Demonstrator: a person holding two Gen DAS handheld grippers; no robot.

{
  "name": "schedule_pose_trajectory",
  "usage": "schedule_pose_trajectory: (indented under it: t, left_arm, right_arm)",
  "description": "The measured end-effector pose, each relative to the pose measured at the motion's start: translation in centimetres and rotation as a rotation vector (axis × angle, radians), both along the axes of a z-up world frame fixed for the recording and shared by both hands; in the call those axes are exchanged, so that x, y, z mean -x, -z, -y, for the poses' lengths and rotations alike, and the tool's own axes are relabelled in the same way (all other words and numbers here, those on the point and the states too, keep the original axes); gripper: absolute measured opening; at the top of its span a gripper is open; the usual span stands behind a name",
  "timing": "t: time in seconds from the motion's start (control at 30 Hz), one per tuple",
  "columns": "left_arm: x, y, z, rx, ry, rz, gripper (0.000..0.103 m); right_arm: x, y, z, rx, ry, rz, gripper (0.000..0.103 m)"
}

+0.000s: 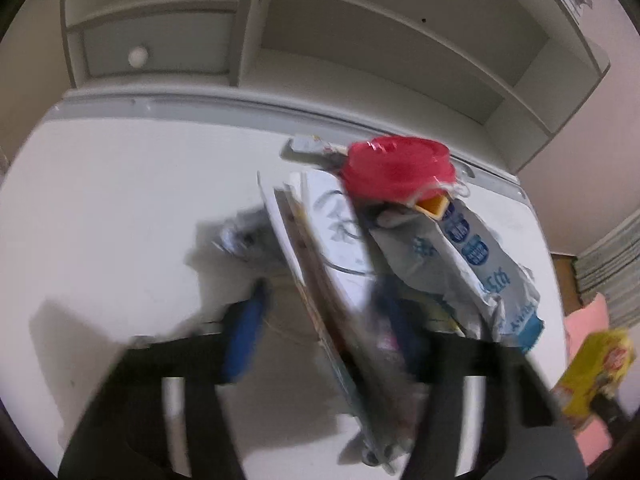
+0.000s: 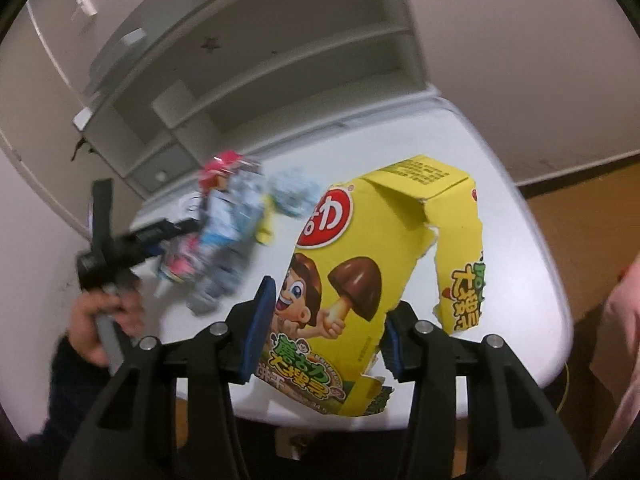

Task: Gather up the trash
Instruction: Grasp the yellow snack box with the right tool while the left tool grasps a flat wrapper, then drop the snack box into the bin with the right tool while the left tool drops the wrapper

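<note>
Trash (image 1: 400, 264) bundle: left gripper (image 1: 320, 320) clamps it.
Right gripper (image 2: 320, 328) grips yellow box (image 2: 360, 280) upright over desk (image 2: 520, 280) edge.

The left tool (image 1: 320, 312) grips a blurred bundle of flat paper packaging (image 1: 320, 280) at frame centre. A round red plastic lid (image 1: 396, 168) tops the bundle. The white table (image 1: 120, 200) lies beneath.

The table (image 2: 460, 152) is plain white, as is the shelf unit (image 1: 360, 40) along its back edge. The torn box (image 2: 360, 280) is bright yellow, printed with a red oval logo, a cartoon boy and brown mushrooms, with green lettering. The lid (image 1: 398, 168) is red. The crumpled bag (image 1: 472, 256) is white with blue print. Both black grippers (image 2: 320, 340) carry blue pads (image 1: 244, 344).
</note>
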State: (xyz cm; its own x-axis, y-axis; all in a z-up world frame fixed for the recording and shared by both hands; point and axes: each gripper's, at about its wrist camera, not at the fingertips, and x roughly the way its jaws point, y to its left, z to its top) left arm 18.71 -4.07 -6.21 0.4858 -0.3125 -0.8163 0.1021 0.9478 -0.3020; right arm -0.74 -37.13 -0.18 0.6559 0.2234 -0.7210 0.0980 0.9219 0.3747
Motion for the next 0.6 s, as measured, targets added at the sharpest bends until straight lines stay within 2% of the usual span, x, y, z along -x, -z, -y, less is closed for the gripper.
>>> schedule_pose_trajectory:
  t: [0.03,0.1,0.13,0.23,0.33,0.4,0.5,0.53,0.57,0.6]
  left_arm:
    - [0.1,-0.1,0.1,0.008,0.004,-0.004,0.023]
    - [0.7,-0.9,0.0,-0.017,-0.005,0.019,0.018]
    - [1.2,-1.7,0.0,-0.031,-0.005,0.051,0.012]
    - [3.0,-4.1,0.1,-0.065,-0.002,0.124,0.01]
    - [5.1,-6.4,1.0,-0.083,0.028,0.181,0.01]
    - [6.8,-7.9,2.5,-0.075,0.072,0.216,0.01]
    - [10.4,-9.5,7.1,-0.081,0.2,0.291,0.01]
    - [11.9,-9.8,9.3,-0.088,0.262,0.314,0.01]
    - [13.4,-9.7,11.6,-0.083,0.325,0.323,0.01]
    - [14.3,-9.6,13.1,-0.074,0.37,0.319,0.01]
  right_arm:
    - [0.8,0.4,0.5,0.012,0.014,0.0,0.046]
    - [2.7,1.6,1.9,0.054,0.043,-0.008,0.046]
    - [3.4,2.0,2.6,0.054,0.052,-0.006,0.045]
    - [6.3,2.9,6.4,-0.017,0.126,0.01,0.044]
    - [8.6,2.0,8.4,0.029,0.17,0.042,0.043]
    - [10.1,2.0,10.4,0.036,0.208,0.042,0.042]
    - [12.7,3.5,14.2,0.038,0.296,0.002,0.04]
    - [13.3,3.9,15.1,0.038,0.321,-0.006,0.036]
    - [14.2,4.5,16.1,0.035,0.344,-0.017,0.017]
    - [14.9,5.2,17.0,0.036,0.358,-0.039,0.014]
